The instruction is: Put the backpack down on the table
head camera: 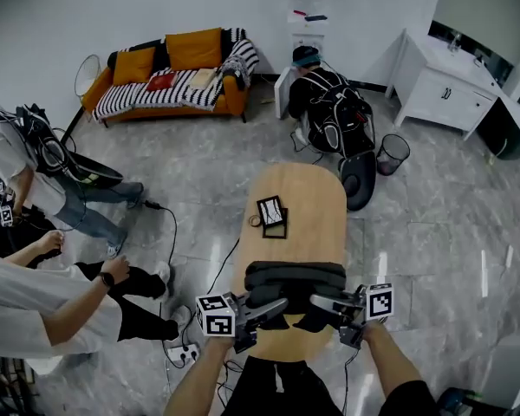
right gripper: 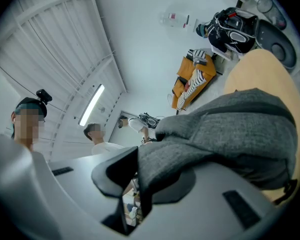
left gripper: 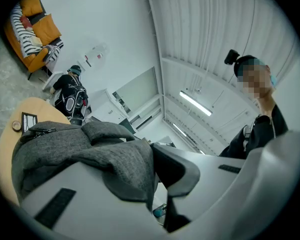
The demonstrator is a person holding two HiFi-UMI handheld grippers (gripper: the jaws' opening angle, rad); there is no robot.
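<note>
A dark grey fabric backpack (head camera: 295, 282) hangs over the near end of the oval wooden table (head camera: 308, 202). My left gripper (head camera: 258, 312) is shut on a grey strap of the backpack (left gripper: 125, 169) at its left side. My right gripper (head camera: 329, 306) is shut on the strap at the other side of the backpack (right gripper: 190, 149). In both gripper views the grey cloth is pinched between the jaws and the bag's body spreads out ahead over the tabletop (left gripper: 5, 149) (right gripper: 260, 69). Whether the bag's bottom rests on the wood is hidden.
A black-framed marker card (head camera: 271, 212) and a small ring lie mid-table. A person with a backpack (head camera: 329, 115) crouches beyond the far end, by a black bin (head camera: 393, 152). Other people (head camera: 43, 167) stand and sit at left. An orange sofa (head camera: 169, 76) and white cabinet (head camera: 442, 85) line the wall.
</note>
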